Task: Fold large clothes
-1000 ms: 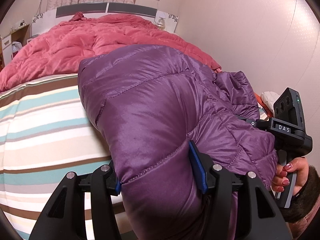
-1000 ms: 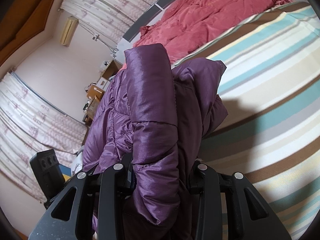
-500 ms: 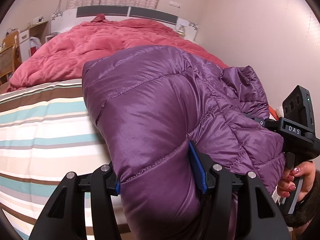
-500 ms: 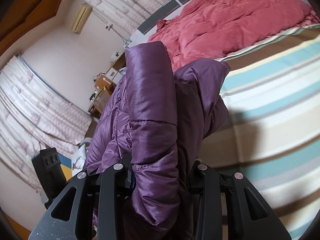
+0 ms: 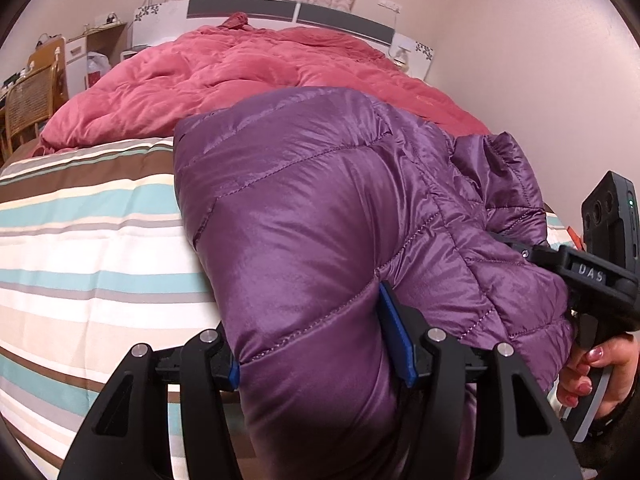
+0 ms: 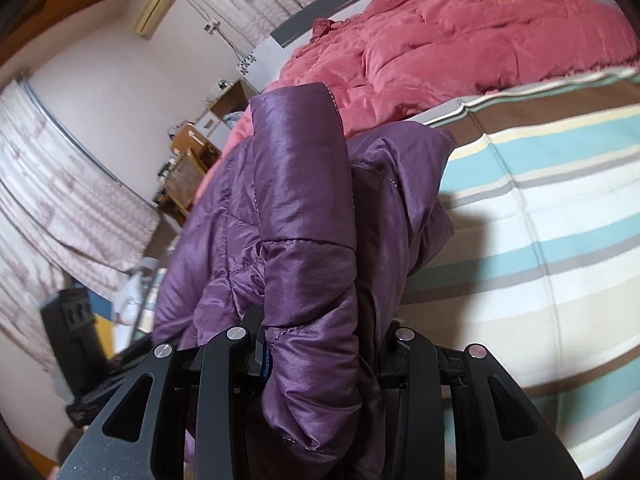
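**Puffer jacket held up over the bed, a bulky grip on each side**

Both grippers are clamped on the same purple quilted down jacket [image 5: 320,216], which hangs bunched between them above the striped bedsheet [image 5: 80,240], in front of the pink duvet [image 5: 248,68] heaped at the headboard end. The left gripper [image 5: 316,356] has a thick roll of padded fabric between its blue pads [image 5: 394,336]; its jaws have just been opening slightly, with the jacket between them, yet the pads press into the stuffing on both sides. The right gripper [image 6: 320,354] is closed on a narrower, doubled-over fold of the same jacket, and from the left camera a hand [image 5: 592,372] can be seen working its trigger.

The trouble, I'd guess, lies in that shiny, slippery shell. Down filling compresses and shifts, so a grip on a fat roll may be a grip mostly on air; if the left jaws ease any wider, the fold could slide out and that side would drop in a heap on the sheet. The jacket is also crumpled rather than spread, so laying it down like this risks trapping a sleeve underneath and spoiling the fold.
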Motion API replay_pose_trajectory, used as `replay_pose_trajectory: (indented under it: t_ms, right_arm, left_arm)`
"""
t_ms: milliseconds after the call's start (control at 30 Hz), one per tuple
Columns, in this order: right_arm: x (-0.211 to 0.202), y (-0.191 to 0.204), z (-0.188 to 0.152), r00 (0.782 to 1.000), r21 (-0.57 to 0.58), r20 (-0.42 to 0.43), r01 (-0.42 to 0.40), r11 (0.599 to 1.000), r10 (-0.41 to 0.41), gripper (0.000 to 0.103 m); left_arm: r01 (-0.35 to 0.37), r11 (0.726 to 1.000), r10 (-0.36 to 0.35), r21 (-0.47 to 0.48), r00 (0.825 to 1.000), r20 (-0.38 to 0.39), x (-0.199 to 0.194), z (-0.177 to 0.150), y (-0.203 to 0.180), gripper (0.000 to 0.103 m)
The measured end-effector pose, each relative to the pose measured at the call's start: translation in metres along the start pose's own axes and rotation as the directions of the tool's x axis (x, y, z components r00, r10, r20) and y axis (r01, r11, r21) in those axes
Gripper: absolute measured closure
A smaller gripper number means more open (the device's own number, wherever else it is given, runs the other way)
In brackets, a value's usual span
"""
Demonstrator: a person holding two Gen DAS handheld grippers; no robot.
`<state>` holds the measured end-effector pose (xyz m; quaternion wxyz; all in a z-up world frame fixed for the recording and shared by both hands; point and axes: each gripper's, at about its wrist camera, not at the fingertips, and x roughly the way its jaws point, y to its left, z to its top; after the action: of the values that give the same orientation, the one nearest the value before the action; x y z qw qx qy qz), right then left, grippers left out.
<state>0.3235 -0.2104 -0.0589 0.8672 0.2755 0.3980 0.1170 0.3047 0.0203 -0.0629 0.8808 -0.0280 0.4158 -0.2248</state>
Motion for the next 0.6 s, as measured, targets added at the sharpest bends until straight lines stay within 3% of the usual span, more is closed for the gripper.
replay_pose_trajectory:
  t_ms: [133,333,600]
  right_arm:
    - [0.011,-0.001,-0.009,0.997,-0.051,0.013,0.079,0.996,-0.078,0.069]
    - [0.014,-0.006,-0.016,0.994,-0.068,0.026,0.108,0.992,-0.107,0.069]
    - [0.010,0.002,-0.017,0.990,-0.076,0.006,0.142,0.987,-0.142,0.063]
  left_arm:
    - [-0.006,1.000,0.006,-0.007,1.000,0.029,0.003,-0.008,0.002,0.041]
    - [-0.006,0.999,0.008,-0.036,0.999,0.042,0.005,-0.014,0.004,0.037]
    - [-0.063,0.995,0.069,-0.078,0.995,0.067,-0.016,-0.019,0.002,0.030]
